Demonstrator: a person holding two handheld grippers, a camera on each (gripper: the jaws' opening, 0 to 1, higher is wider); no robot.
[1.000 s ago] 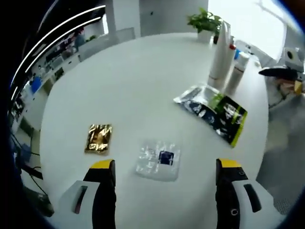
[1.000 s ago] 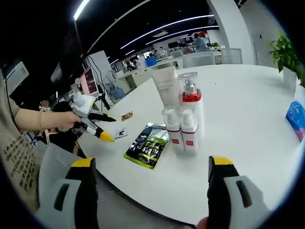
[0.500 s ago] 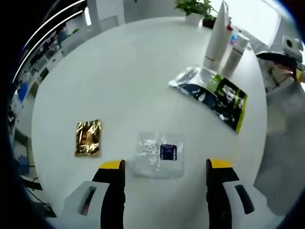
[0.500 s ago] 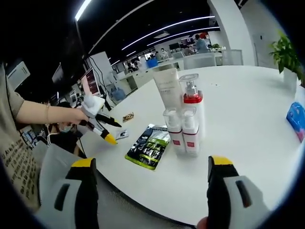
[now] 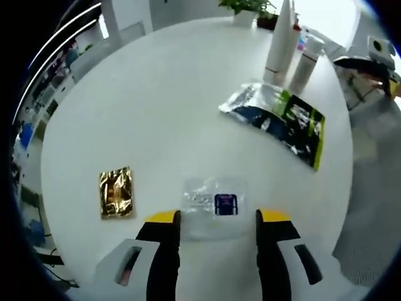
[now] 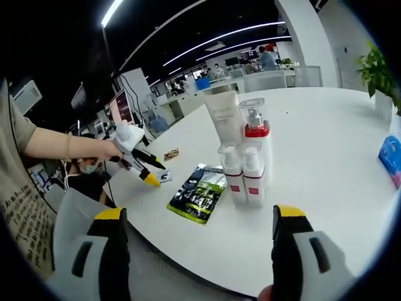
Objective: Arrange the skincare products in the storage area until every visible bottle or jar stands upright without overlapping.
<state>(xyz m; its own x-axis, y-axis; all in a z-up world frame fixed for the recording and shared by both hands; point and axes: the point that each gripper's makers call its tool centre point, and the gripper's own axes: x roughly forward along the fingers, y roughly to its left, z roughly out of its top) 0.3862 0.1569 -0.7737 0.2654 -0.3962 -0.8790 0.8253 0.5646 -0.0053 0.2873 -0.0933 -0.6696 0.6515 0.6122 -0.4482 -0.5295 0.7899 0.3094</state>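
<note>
White and round, the table (image 5: 156,113) carries everything I am working with, and an open office with ceiling light strips lies behind it. Over the last second my left gripper (image 5: 218,221) has come down toward the clear sachet (image 5: 213,205), and its jaws have narrowed; they now stand part open on either side of the sachet's near edge, holding nothing. To me that means a pick of this flat packet is close, though I cannot tell whether the tips already touch the tabletop. A second ago the sachet lay well ahead of the jaws; now its near edge sits between them. Beside it the gold sachet (image 5: 116,192) lies flat, and farther off the dark foil pack (image 5: 279,122) lies near the upright bottles.

My right gripper (image 6: 197,216) hangs wide open and empty at the table's edge, where it was a second ago. In its view the white tube (image 6: 223,116), the pump bottle (image 6: 255,135) and the two small bottles (image 6: 243,174) stand upright in a tight group, touching or nearly so. The left gripper shows there too, held by my hand (image 6: 111,149), lower over the sachets than before.

The bottles already stand; only the flat packets look unsorted.
</note>
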